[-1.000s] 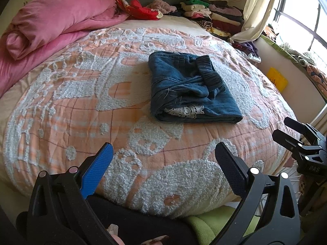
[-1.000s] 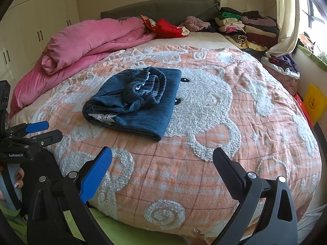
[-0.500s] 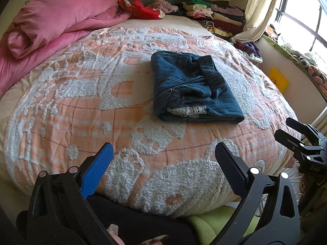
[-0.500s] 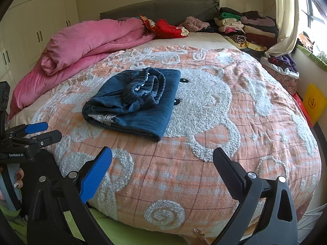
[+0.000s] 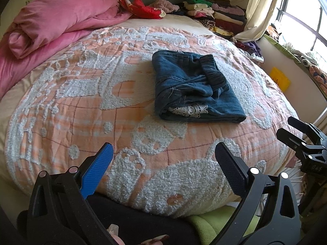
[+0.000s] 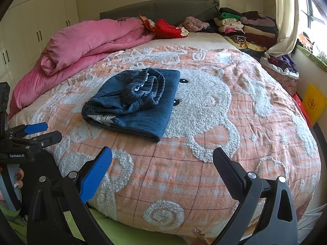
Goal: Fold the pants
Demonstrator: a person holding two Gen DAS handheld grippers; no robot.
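The folded pants (image 5: 194, 90) (image 6: 134, 102) lie on the bed (image 5: 81, 106) (image 6: 224, 122), well ahead of both grippers, a little right of the left gripper (image 5: 163, 159) and a little left of the right gripper (image 6: 162, 163), whose jaws stand wide and hold nothing.

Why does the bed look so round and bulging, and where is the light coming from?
Both views are fisheye, so the bedspread bulges and the corners go dark. In the left wrist view, daylight from the window on the right blows out white; the pants are sharp. In the right wrist view, the window glares too.
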